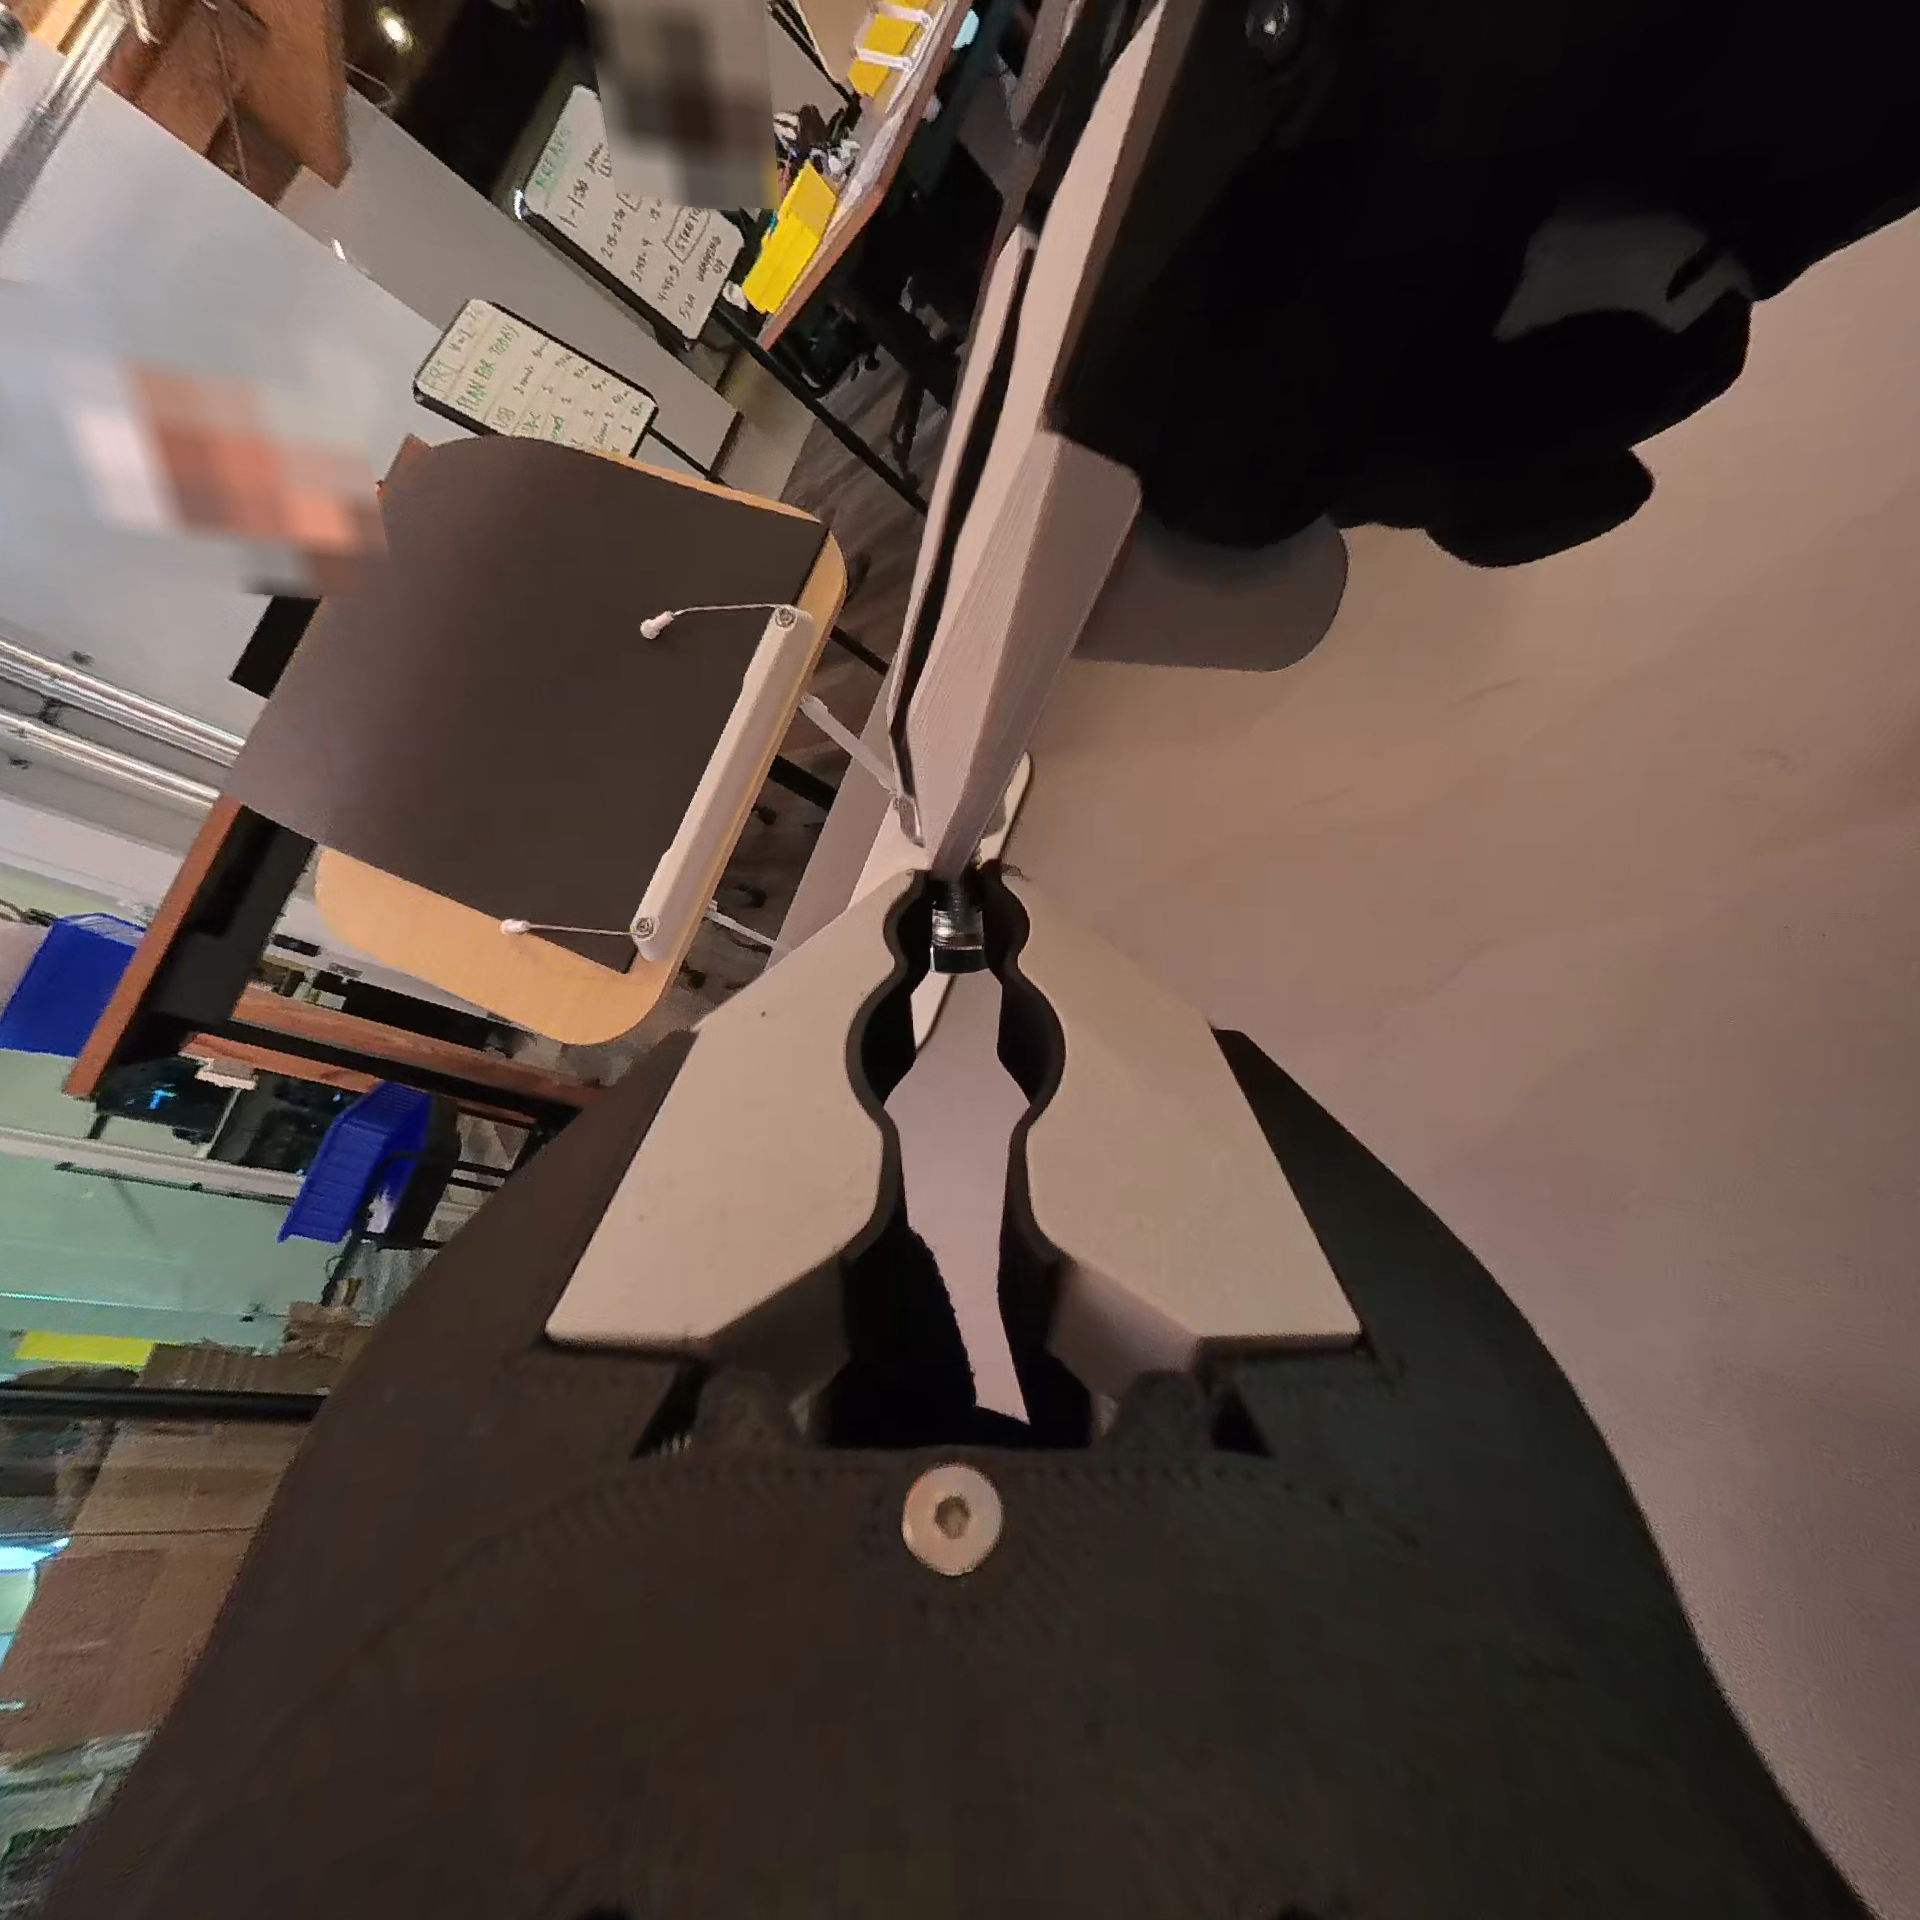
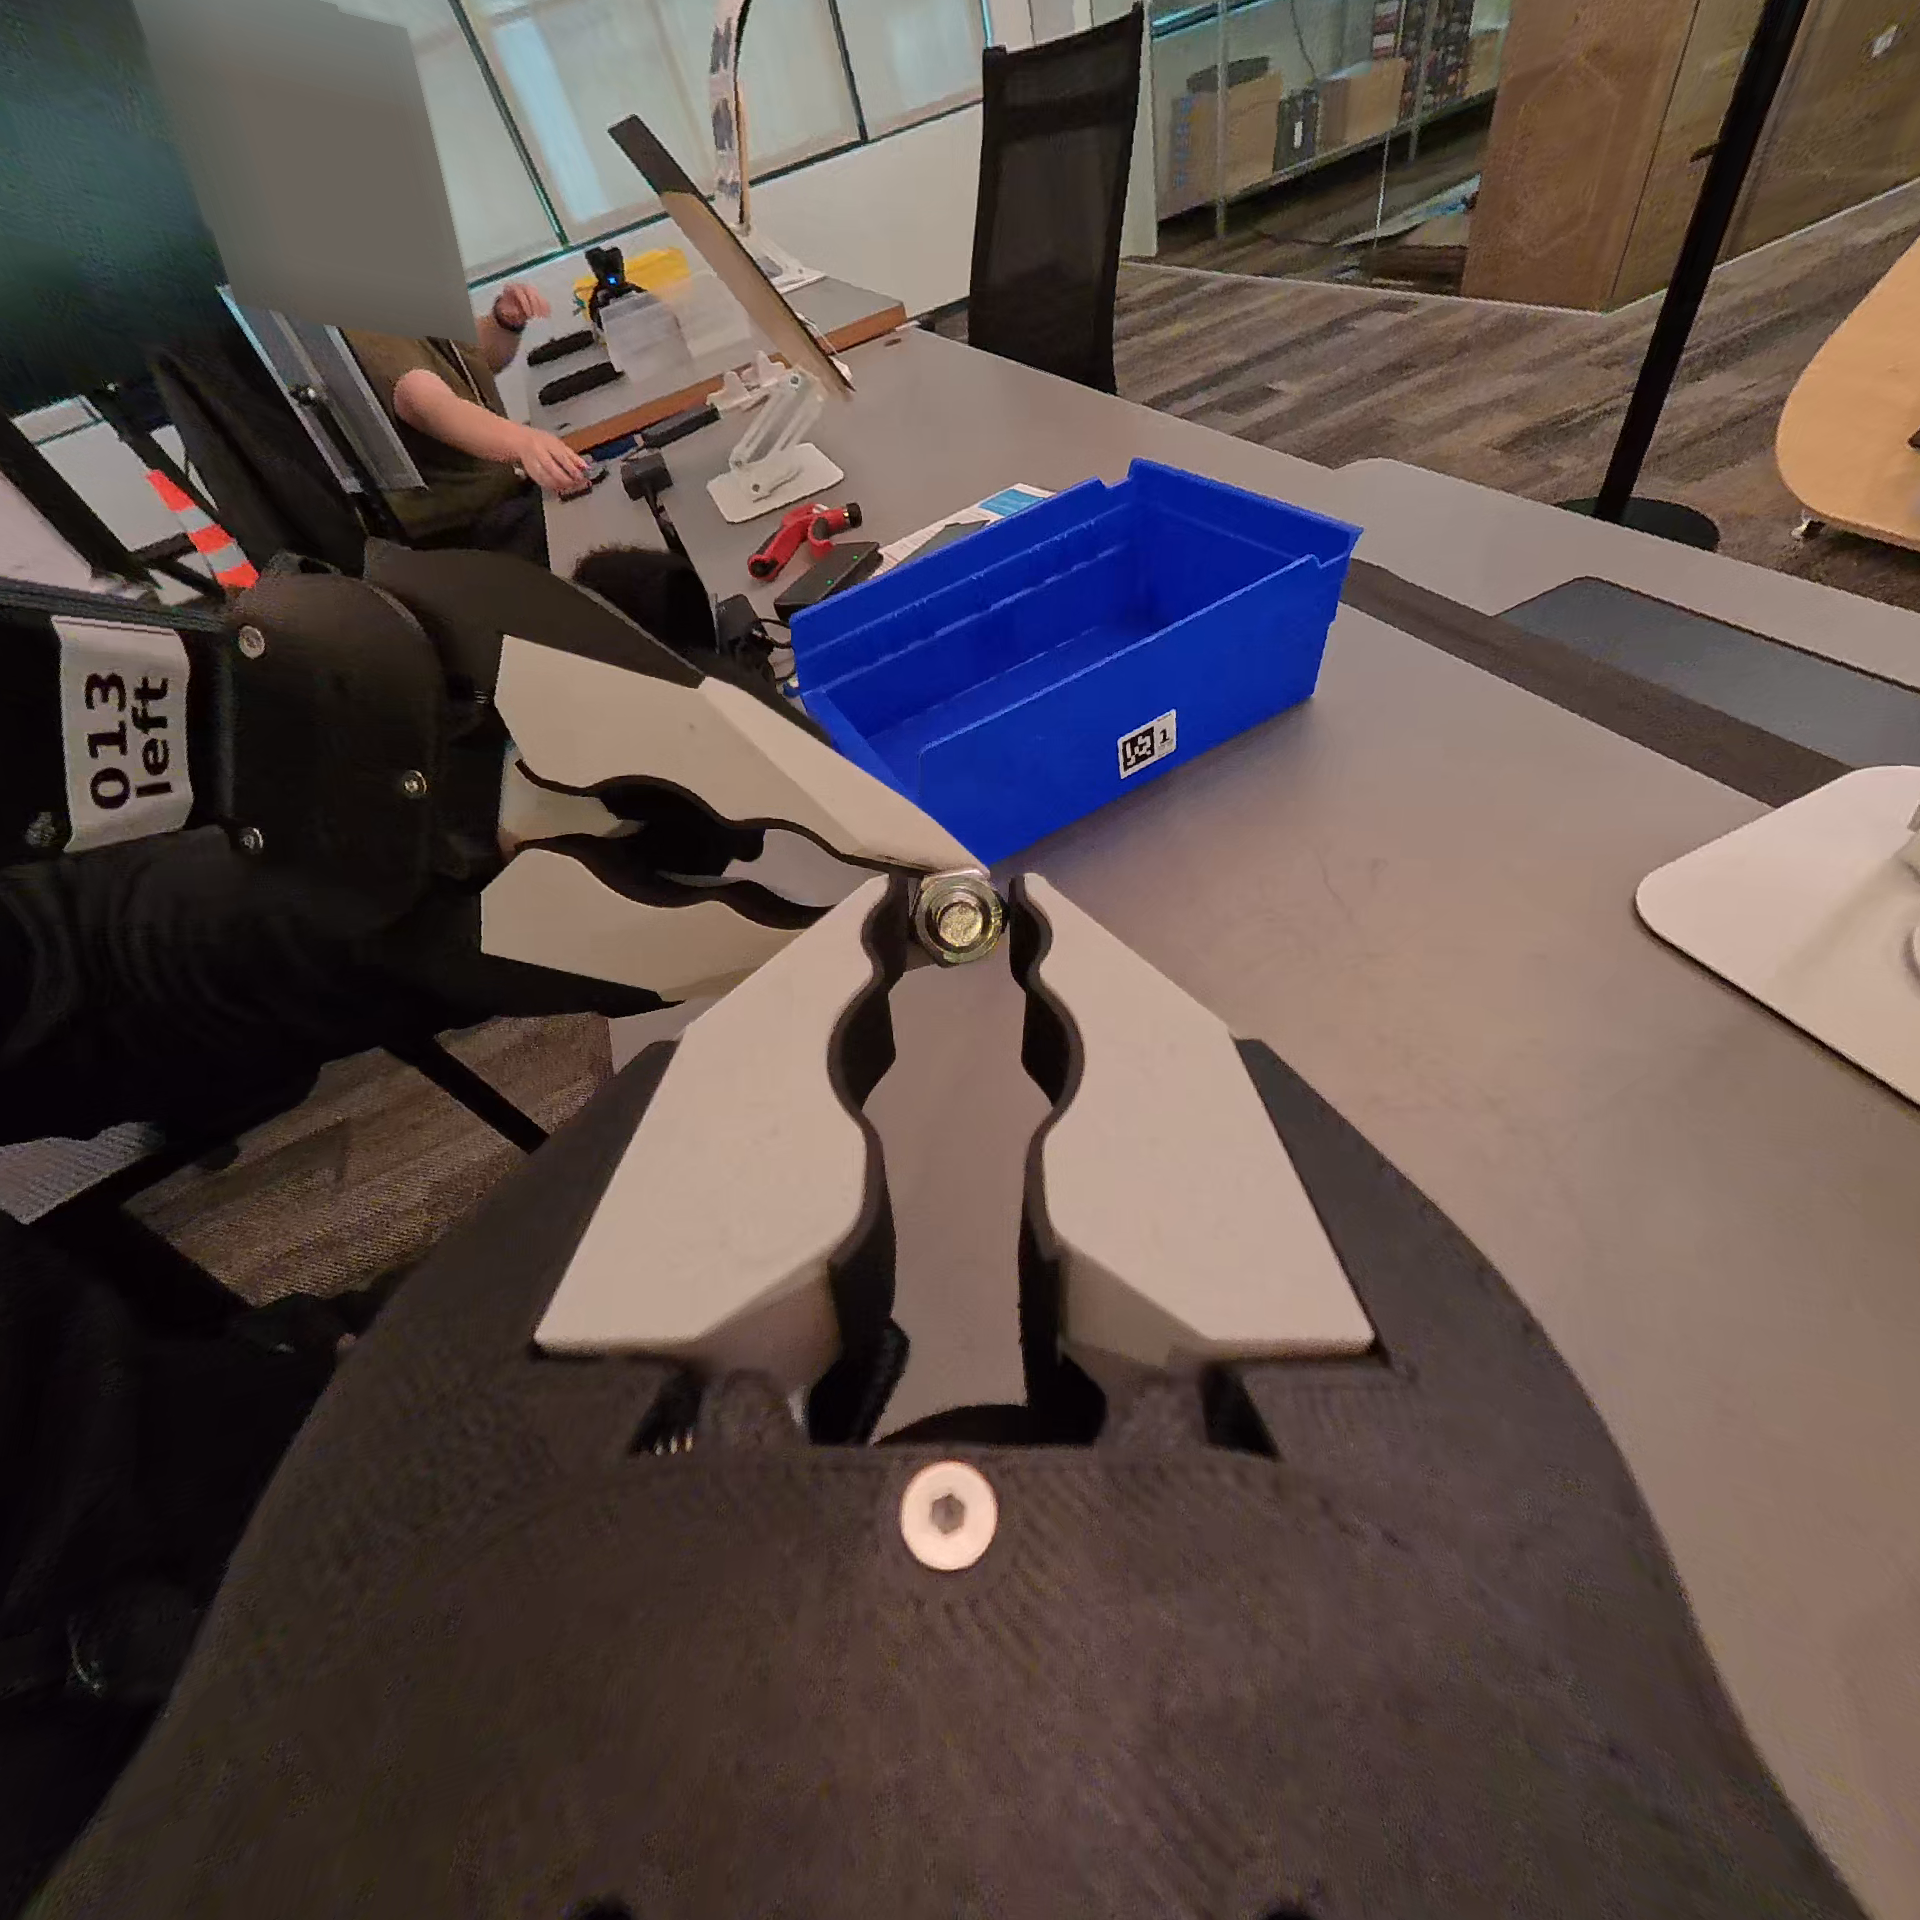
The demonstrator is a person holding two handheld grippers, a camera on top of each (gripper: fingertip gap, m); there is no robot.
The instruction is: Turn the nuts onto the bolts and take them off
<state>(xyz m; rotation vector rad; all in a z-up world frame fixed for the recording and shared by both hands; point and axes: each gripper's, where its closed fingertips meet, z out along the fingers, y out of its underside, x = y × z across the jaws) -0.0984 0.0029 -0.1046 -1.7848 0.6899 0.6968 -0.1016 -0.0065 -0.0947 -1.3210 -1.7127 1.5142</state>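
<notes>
Two grippers meet at one small piece of hardware held above the grey table (image 2: 1455,987).

Taking the blue bin (image 2: 1081,665) as the landmark and going left to right in the right wrist view: a person sits at a desk far to the bin's left and behind it. The left gripper (image 2: 935,868) reaches in from the bin's left, its pale fingers (image 2: 727,748) closed to a thin wavy gap, their tips touching the nut (image 2: 954,920). The nut sits on the bolt just in front of the bin's near left corner; the bolt's end shows at its centre. The right gripper (image 2: 954,883) comes from below, its fingertips pinching the nut from both sides. A white base plate (image 2: 1787,914) lies on the table right of the bin.

In the left wrist view, the left gripper (image 1: 961,894) has its jaws narrowed around a dark threaded bolt (image 1: 956,930) at the tips. The right gripper's finger (image 1: 997,644) comes down from above to the same spot, and the nut itself is hidden there.
</notes>
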